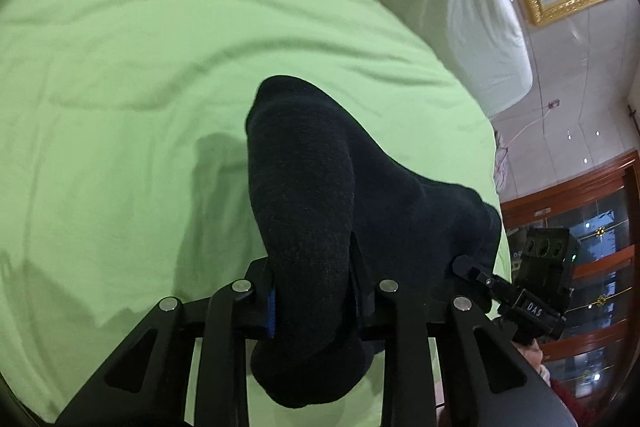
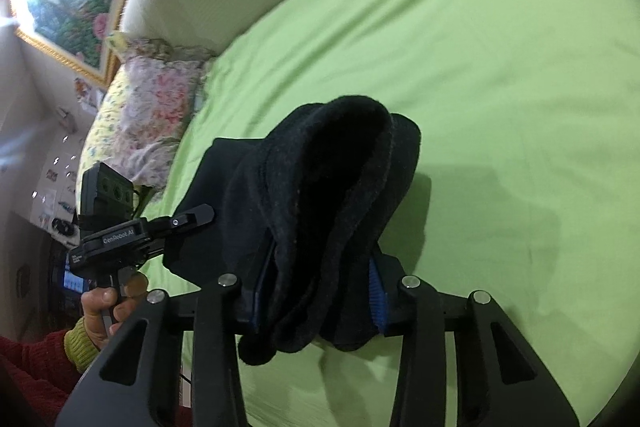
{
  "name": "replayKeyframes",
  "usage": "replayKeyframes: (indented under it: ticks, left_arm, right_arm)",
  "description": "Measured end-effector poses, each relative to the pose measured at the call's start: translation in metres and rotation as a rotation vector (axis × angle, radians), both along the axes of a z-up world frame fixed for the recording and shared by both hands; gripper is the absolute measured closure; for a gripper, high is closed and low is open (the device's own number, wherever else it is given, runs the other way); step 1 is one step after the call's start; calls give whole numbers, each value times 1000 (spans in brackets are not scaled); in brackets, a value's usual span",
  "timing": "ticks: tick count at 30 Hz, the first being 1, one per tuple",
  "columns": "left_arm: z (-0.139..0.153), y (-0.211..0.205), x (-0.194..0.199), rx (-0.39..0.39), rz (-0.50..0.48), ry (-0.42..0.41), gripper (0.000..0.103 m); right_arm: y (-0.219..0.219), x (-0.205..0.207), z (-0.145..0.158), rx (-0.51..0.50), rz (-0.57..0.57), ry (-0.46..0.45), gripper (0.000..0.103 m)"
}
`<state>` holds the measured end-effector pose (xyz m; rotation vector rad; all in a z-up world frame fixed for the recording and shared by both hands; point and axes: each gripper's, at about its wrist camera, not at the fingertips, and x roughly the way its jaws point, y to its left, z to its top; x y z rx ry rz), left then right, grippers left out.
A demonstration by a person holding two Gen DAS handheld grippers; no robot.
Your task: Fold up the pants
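While each hand-held gripper, left [image 1: 312,291] and right [image 2: 316,291], is clamping bunched black fleece pants [image 1: 304,195], the soft, limp cloth is sagging; edges suit gripping.

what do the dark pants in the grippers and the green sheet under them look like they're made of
Dark pants: apparently a thick, soft knit or fleece, matte navy-black; the folded edge looks fuzzy with a napped, pilled surface. Light green bed sheet: probably thin woven cotton or a blend, smooth and matte, lying in shallow soft creases. Neither fibre can be confirmed by sight.
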<state>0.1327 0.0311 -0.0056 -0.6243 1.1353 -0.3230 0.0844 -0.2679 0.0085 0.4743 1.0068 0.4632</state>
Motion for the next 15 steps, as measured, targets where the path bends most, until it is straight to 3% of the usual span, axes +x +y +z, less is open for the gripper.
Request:
replayKeyframes:
  ticks: [7, 15]
  left_arm:
    - [28, 34, 6, 12, 80, -67, 77]
    - [31, 73, 28, 77, 169, -77, 77]
  right_arm:
    - [33, 50, 24, -32, 98, -64, 62]
    - [69, 101, 23, -76, 178, -66, 62]
